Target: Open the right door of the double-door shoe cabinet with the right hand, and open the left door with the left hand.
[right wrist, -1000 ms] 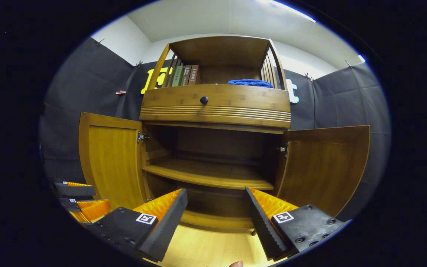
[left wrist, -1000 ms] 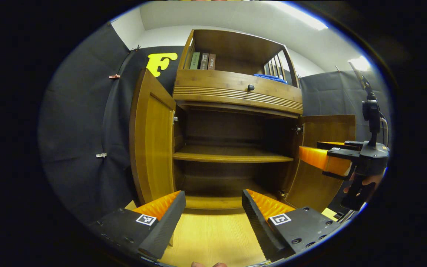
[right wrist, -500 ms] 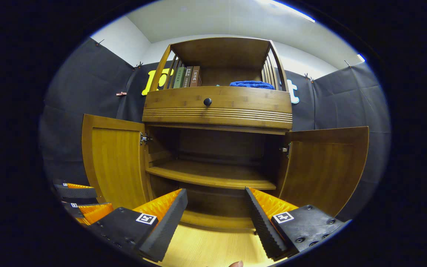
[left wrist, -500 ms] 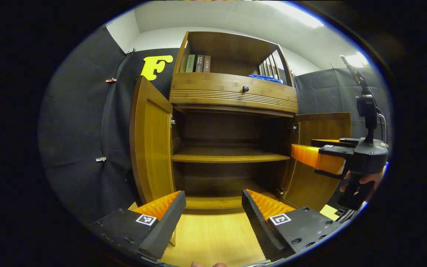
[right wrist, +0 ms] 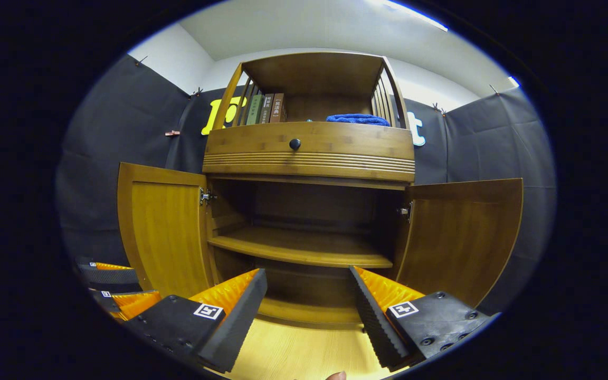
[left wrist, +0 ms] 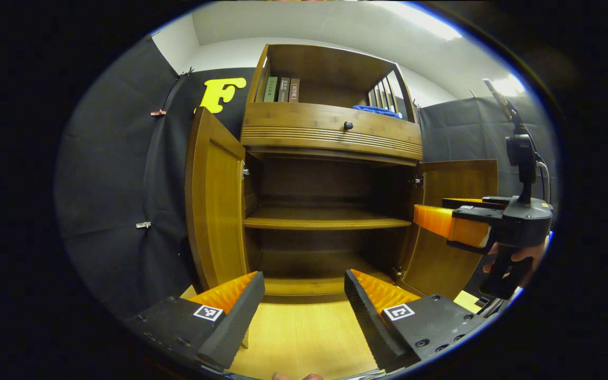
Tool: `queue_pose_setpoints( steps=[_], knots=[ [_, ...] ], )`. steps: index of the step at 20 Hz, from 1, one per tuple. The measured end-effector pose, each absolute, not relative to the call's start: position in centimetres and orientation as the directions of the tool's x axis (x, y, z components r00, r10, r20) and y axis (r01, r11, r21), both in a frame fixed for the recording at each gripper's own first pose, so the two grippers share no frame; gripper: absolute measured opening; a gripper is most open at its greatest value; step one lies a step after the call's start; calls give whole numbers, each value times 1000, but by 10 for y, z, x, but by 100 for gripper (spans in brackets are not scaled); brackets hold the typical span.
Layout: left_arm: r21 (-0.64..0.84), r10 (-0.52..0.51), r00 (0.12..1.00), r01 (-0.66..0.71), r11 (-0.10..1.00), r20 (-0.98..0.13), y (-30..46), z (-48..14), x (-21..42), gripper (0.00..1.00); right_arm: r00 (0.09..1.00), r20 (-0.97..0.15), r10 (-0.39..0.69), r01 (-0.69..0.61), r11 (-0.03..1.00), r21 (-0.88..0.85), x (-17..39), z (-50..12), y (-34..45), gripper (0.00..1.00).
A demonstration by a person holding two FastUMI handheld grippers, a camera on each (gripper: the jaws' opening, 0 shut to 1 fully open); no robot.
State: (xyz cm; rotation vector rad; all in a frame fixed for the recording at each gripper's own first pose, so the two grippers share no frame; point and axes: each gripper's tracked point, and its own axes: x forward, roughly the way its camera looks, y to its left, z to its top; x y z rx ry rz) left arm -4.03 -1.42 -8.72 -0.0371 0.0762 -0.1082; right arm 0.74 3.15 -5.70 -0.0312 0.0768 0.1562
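Black cloth backs the shoe cabinet point(right wrist: 309, 153); its left door point(right wrist: 162, 227) and right door point(right wrist: 462, 237) stand open, left tongs point(left wrist: 304, 295) and right tongs point(right wrist: 308, 295) released before it.

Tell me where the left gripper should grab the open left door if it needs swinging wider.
Best bet is the left door's free vertical edge, the one away from the hinges. The door stands open and nearly edge-on to the left gripper, whose fingers are spread with nothing between them. Come straight forward and pinch the panel across its thickness. No handle shows on the face in view.
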Motion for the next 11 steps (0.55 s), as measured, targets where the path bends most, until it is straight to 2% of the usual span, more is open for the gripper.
queue_pose_setpoints(
  steps=[11],
  knots=[
    [-32, -108, 992, 106, 994, -70, -21, -87, -41, 94, 984, -75, 162, -165, 986, -32, 5, -57, 32, 96]
  ],
)
